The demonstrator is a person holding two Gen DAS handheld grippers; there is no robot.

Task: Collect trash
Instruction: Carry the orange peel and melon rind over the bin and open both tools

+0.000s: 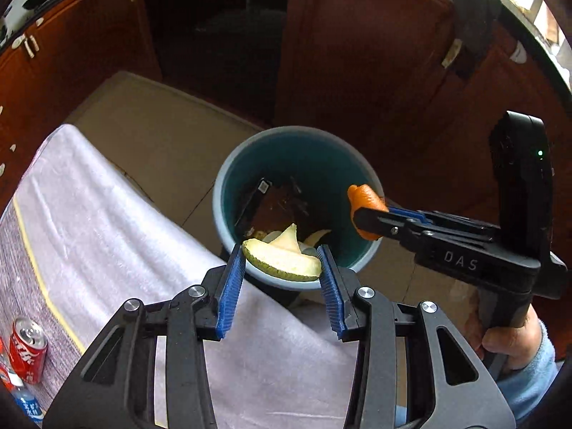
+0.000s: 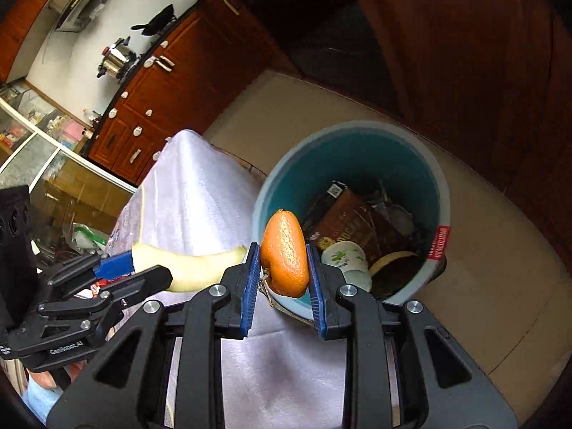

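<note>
A: Trash check, with the bin [image 1: 223,182] as our landmark. What's already inside it?

B: A brown carton [image 2: 352,223], a paper cup [image 2: 348,262] and some peel. The left gripper [image 1: 283,262] clamps a melon rind [image 1: 282,261] over the bin's near rim; the right gripper [image 2: 282,268] pinches an orange peel [image 2: 285,254] above the same edge.

A: Left to do?

B: Both drops, I'd judge. Then the cola can [image 1: 26,348] and bottle [image 1: 25,402], well away from the bin on the cloth-covered table [image 1: 107,214].

Reddish-brown wooden cabinets [image 2: 168,82] line a beige tiled floor [image 2: 500,250] — daylight on white wall [image 2: 71,53].
</note>
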